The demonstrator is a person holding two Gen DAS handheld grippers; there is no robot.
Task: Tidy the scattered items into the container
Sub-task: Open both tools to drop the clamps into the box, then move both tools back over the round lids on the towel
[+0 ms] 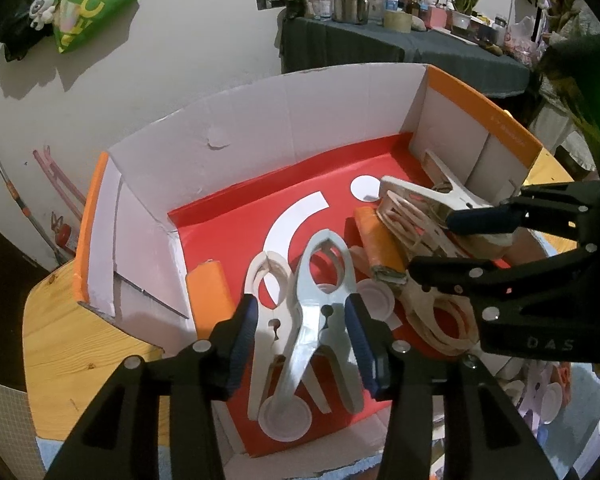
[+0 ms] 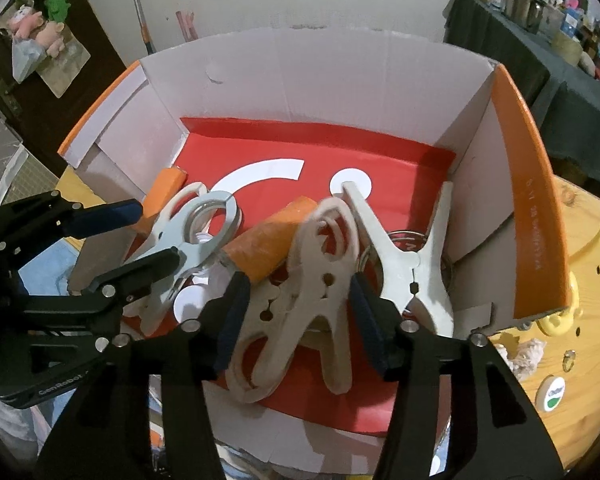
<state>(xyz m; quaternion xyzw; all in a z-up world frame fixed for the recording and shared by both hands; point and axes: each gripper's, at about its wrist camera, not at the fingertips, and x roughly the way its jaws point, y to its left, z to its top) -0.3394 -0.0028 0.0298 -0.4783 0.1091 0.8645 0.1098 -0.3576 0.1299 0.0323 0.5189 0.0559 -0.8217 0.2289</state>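
Note:
A cardboard box (image 1: 480,100) (image 2: 532,200) with orange rims, white walls and a red floor holds several large plastic clips, orange rolls (image 1: 380,240) (image 2: 264,248) and white round caps (image 1: 286,416). My left gripper (image 1: 302,328) (image 2: 140,240) reaches into the box's near left part. Its jaws stand open around a pale grey clip (image 1: 320,312) (image 2: 188,232) that lies on the pile. My right gripper (image 2: 300,308) (image 1: 452,248) is open around a beige clip (image 2: 300,300) lying on the red floor. A white clip (image 2: 412,264) (image 1: 432,196) leans by the right wall.
The box sits on a wooden table (image 1: 60,340) (image 2: 580,340). A yellow plastic piece (image 2: 556,320), crumpled tissue (image 2: 524,352) and a round green-white badge (image 2: 553,392) lie right of the box. A cloth-covered side table (image 1: 380,48) stands behind; a person (image 1: 568,20) is far right.

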